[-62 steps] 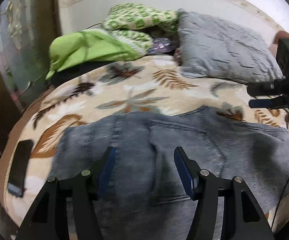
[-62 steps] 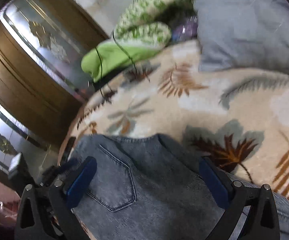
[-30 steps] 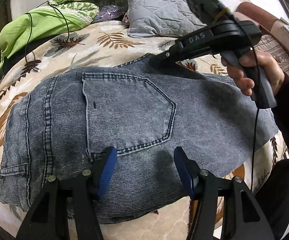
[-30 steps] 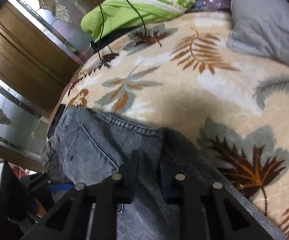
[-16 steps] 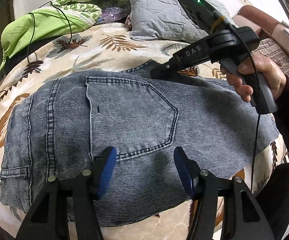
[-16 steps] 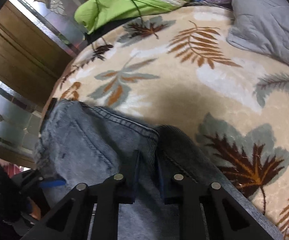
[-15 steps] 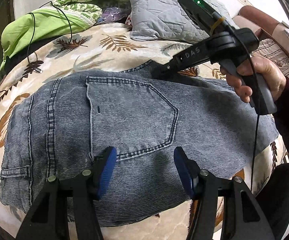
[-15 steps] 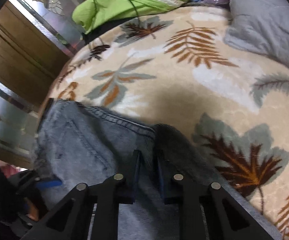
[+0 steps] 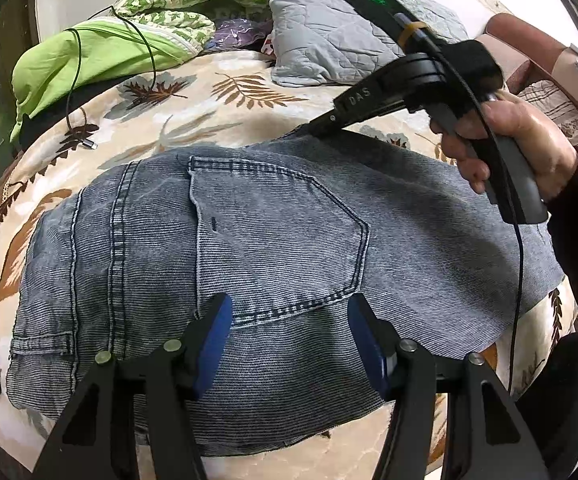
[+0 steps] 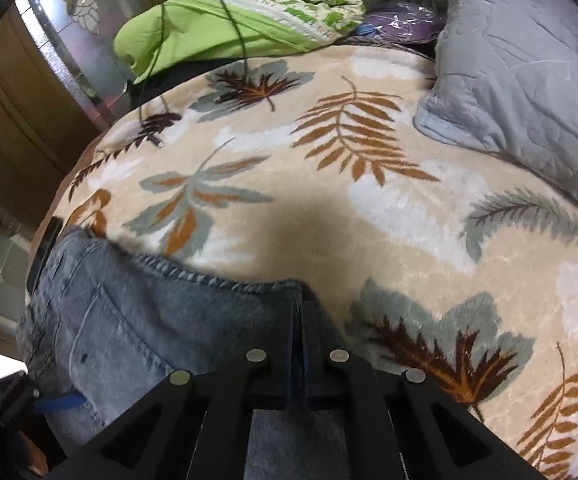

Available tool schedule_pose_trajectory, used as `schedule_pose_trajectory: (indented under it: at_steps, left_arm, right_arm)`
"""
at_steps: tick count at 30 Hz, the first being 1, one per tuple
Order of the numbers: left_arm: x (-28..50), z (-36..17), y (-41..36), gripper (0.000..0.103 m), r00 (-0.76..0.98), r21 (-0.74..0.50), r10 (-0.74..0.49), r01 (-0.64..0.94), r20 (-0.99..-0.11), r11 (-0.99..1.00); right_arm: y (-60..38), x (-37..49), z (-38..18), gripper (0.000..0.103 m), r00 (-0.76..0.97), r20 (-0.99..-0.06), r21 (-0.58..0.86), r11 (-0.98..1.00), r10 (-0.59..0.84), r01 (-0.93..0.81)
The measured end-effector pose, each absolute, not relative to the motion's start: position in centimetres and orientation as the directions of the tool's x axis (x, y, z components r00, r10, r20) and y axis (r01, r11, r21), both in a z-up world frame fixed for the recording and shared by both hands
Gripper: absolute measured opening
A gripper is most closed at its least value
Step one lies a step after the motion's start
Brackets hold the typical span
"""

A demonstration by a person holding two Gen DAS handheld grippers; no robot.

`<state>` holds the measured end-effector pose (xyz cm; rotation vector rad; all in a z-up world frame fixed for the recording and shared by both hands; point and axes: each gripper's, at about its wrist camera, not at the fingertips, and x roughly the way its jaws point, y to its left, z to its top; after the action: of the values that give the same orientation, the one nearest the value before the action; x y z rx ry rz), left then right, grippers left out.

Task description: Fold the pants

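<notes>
Two grippers: my right gripper (image 9: 321,128), lettered "DAS", pinches the jeans (image 9: 273,240) at their edge on the bed (image 10: 329,208); my left gripper (image 9: 289,328) hovers half-open.

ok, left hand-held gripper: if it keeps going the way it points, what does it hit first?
Likely the jeans: the open left hand-held gripper points down over the back pocket, nothing between. Depth unclear.
</notes>
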<state>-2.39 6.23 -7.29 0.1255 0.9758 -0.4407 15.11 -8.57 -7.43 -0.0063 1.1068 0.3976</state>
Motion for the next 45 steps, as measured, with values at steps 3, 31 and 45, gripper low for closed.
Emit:
schedule_pose_trajectory:
  at_steps: [3, 31, 45]
  left_arm:
    - [-2.4, -7.3, 6.2, 0.061, 0.48, -0.093, -0.306, 0.417, -0.822, 0.904]
    - [-3.8, -9.0, -2.9, 0.062, 0.535, 0.067, -0.259, 0.514, -0.804, 0.855]
    - [-3.6, -10.5, -4.7, 0.068, 0.557, 0.148, -0.194, 0.509, -0.807, 0.848]
  right_arm:
    - [-8.5, 16.0, -8.2, 0.003, 0.377, -0.876, 0.195, 0.937, 0.3, -0.29]
    - [-36.5, -12.2, -6.6, 0.005, 0.625, -0.755, 0.44, 0.858, 0.196, 0.263]
    - [-46.2, -15.8, -8.5, 0.084, 0.81, -0.554, 0.696, 0.64, 0.192, 0.325]
